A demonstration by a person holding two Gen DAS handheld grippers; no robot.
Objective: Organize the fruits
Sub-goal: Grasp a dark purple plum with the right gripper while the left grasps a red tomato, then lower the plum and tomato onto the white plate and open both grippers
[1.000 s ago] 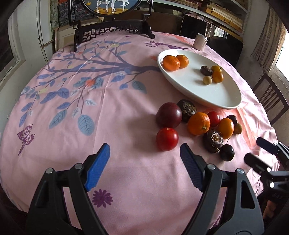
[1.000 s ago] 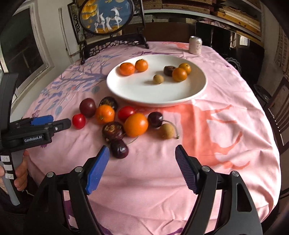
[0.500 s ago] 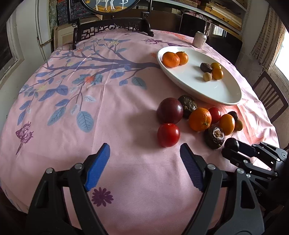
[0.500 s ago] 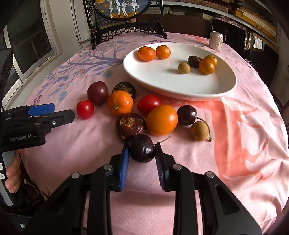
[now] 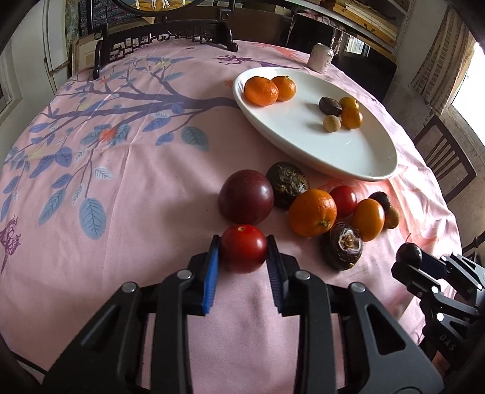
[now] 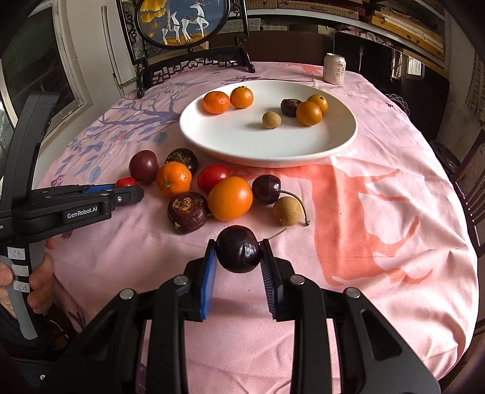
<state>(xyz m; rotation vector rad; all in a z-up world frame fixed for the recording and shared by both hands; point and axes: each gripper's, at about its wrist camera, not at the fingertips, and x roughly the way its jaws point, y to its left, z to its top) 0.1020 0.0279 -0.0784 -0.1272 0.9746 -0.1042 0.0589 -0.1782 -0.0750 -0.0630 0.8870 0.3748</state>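
Tomato (image 5: 244, 248) sits pinched in the left gripper (image 5: 242, 257), dark cherry (image 6: 238, 248) in the right gripper (image 6: 238, 257); both likely bound for the plate (image 6: 194, 133) ahead.

You're in a home dining room: a round table under a pink tablecloth (image 6: 379, 188), wooden chairs (image 5: 445, 163), a carved decorative screen (image 6: 182, 24), bookshelves (image 6: 394, 21), and a window (image 6: 33, 63).
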